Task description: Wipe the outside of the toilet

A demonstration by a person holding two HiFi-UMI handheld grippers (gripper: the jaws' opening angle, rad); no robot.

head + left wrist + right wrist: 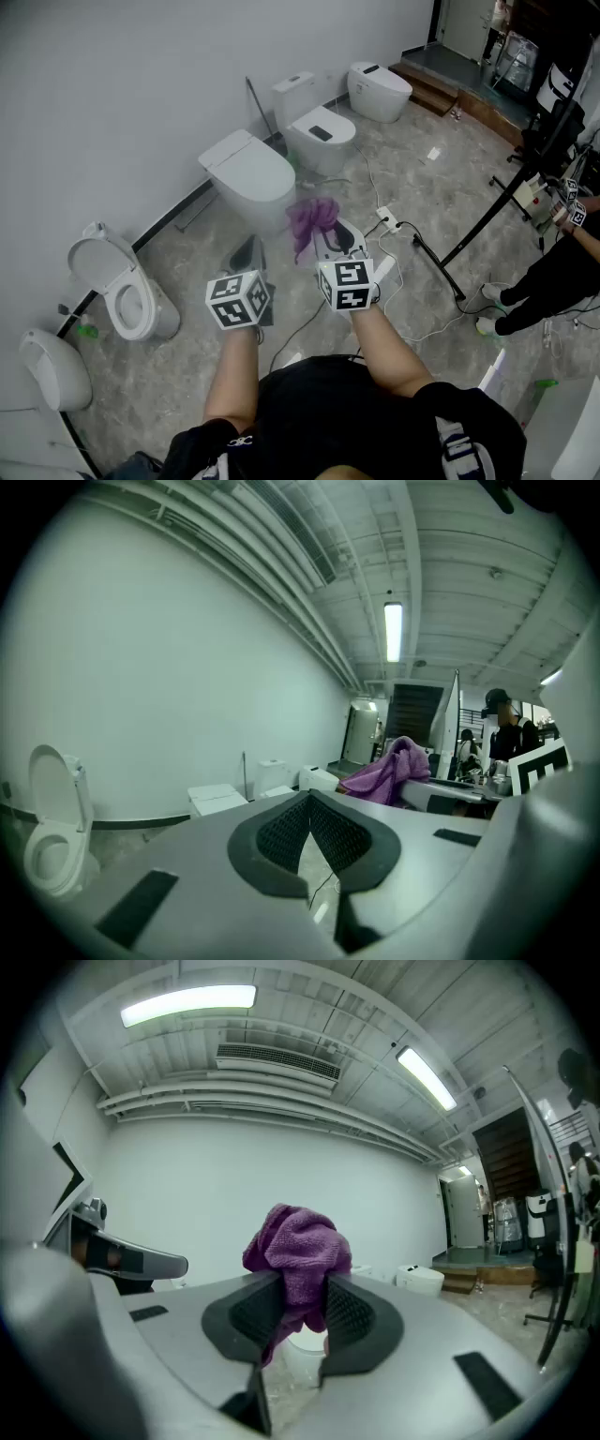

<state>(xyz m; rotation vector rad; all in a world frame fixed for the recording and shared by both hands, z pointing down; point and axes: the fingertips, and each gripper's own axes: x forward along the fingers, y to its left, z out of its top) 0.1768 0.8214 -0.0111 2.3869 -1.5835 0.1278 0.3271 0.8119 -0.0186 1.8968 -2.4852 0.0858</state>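
Grey stone floor meets a white wall lined with a row of toilets; the nearest lidded toilet [248, 173] looks rigid and slick; the purple cloth [295, 1246], soft and light, is pinched mid-bunch, probably firmly enough, by the right gripper [298, 1312] fingers; the left gripper [309, 832] fingers meet, empty.

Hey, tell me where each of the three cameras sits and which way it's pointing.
Head view: on the person's head, looking steeply down at the floor and a closed toilet; both forearms, the left gripper and the right gripper show.
Left gripper view: on the left gripper, facing along its closed, empty jaws toward the white wall.
Right gripper view: on the right gripper, facing along jaws clamped on the purple cloth.
Shared: all three views show the cloth.
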